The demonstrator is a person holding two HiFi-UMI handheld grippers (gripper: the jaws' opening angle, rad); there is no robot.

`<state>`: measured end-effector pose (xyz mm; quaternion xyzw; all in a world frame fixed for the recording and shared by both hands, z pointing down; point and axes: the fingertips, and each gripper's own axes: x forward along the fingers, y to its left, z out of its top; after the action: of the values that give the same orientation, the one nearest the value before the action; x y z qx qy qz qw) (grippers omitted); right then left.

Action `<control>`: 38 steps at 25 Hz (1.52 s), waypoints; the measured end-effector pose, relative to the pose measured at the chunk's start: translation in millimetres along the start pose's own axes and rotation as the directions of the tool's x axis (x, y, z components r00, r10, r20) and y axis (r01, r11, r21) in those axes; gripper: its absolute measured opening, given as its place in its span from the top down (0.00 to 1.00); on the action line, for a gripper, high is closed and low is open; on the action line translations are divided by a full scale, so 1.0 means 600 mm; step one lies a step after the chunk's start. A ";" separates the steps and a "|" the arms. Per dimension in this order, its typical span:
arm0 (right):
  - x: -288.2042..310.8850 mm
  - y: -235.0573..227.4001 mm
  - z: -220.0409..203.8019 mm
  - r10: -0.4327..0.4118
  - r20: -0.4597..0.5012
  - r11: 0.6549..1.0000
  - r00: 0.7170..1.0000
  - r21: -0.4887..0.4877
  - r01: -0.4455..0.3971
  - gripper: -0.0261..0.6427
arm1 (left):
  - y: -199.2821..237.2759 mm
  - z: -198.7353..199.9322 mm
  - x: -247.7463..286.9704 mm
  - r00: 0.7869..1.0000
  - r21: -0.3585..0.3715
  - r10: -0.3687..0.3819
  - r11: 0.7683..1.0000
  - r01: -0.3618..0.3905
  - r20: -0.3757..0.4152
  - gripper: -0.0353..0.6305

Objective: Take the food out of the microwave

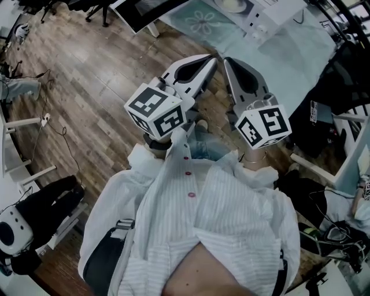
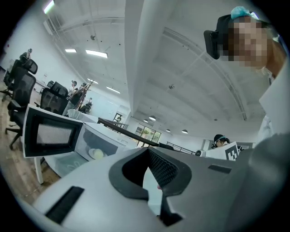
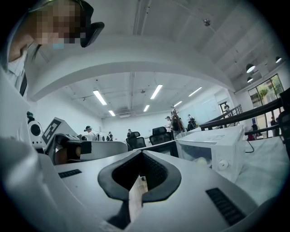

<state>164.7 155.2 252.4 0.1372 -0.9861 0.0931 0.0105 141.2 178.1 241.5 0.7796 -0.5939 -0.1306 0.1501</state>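
The white microwave [image 1: 263, 17] stands on a table at the top of the head view, its door [image 1: 151, 13] swung open to the left. Inside, a pale round piece of food [image 2: 96, 154] lies on a plate; the right gripper view shows the food [image 3: 200, 159] too. I hold both grippers side by side in front of my chest, short of the table. The left gripper [image 1: 211, 61] is shut with nothing between its pads [image 2: 164, 170]. Beside it, the right gripper [image 1: 228, 61] is shut and empty as well [image 3: 138, 180].
A pale green cloth [image 1: 289, 63] covers the table. Wooden floor [image 1: 87, 75] spreads to the left, with a black bag [image 1: 46, 202] and cables. Office chairs [image 2: 20, 86] and several people stand in the background. Dark gear [image 1: 341, 81] crowds the right side.
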 end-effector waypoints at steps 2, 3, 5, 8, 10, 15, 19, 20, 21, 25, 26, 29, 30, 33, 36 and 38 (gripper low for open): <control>0.006 -0.002 -0.004 0.005 -0.004 1.000 1.000 0.007 -0.005 0.91 | 0.005 0.000 -0.002 1.000 0.007 0.008 1.000 -0.008 0.000 0.94; 0.009 -0.004 -0.006 0.006 -0.006 1.000 1.000 0.007 -0.006 0.91 | 0.007 0.000 -0.002 1.000 0.010 0.010 1.000 -0.010 0.000 0.94; 0.016 -0.005 -0.008 0.006 -0.012 1.000 1.000 0.006 -0.006 0.91 | 0.014 0.002 -0.003 1.000 0.013 0.012 1.000 -0.012 -0.003 0.94; 0.033 -0.004 -0.001 0.007 -0.014 1.000 1.000 0.008 -0.007 0.91 | 0.028 0.012 -0.004 1.000 0.014 0.007 1.000 -0.007 0.000 0.94; 0.046 -0.006 0.002 0.003 -0.010 1.000 1.000 0.011 -0.003 0.91 | 0.041 0.019 0.000 1.000 0.012 -0.001 1.000 0.001 0.002 0.94; 0.096 -0.013 0.010 -0.001 -0.012 1.000 1.000 -0.005 0.001 0.91 | 0.090 0.036 0.023 1.000 0.007 -0.026 1.000 0.026 0.001 0.94; 0.156 -0.038 0.019 -0.029 -0.006 1.000 1.000 0.006 0.029 0.91 | 0.150 0.064 0.047 0.999 0.003 -0.039 0.999 0.039 -0.005 0.94; 0.172 -0.045 0.021 -0.038 -0.003 0.999 0.999 0.009 0.038 0.91 | 0.166 0.073 0.052 0.999 0.004 -0.042 0.999 0.042 -0.006 0.94; 0.188 -0.052 0.023 -0.048 0.000 0.999 0.999 0.011 0.048 0.91 | 0.183 0.082 0.058 0.999 0.005 -0.046 0.999 0.046 -0.007 0.94; 0.259 -0.072 0.036 -0.074 0.011 0.997 0.997 0.015 0.074 0.91 | 0.249 0.112 0.081 0.998 0.011 -0.064 0.998 0.064 -0.020 0.94; 0.276 -0.075 0.039 -0.079 0.013 0.997 0.997 0.014 0.079 0.91 | 0.265 0.118 0.085 0.997 0.012 -0.069 0.998 0.069 -0.024 0.94; 0.322 -0.081 0.047 -0.097 0.020 0.995 0.995 0.012 0.096 0.91 | 0.307 0.136 0.093 0.996 0.014 -0.086 0.996 0.086 -0.035 0.94; 0.335 -0.083 0.049 -0.103 0.021 0.995 0.994 0.012 0.103 0.91 | 0.321 0.141 0.096 0.995 0.014 -0.091 0.996 0.092 -0.038 0.94; 0.370 -0.092 0.051 -0.133 0.023 0.991 0.991 0.019 0.132 0.91 | 0.356 0.155 0.101 0.992 0.012 -0.112 0.994 0.113 -0.052 0.94; 0.395 -0.104 0.052 -0.175 0.029 0.984 0.984 0.029 0.174 0.91 | 0.384 0.160 0.110 0.987 0.008 -0.145 0.989 0.146 -0.076 0.94; 0.403 -0.114 0.052 -0.208 0.033 0.978 0.978 0.035 0.207 0.91 | 0.395 0.158 0.119 0.980 0.002 -0.172 0.985 0.173 -0.096 0.94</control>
<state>-49.0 19.6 245.3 0.2411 -0.9648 0.1047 0.0000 -86.6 42.6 244.7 0.8343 -0.5167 -0.1026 0.1626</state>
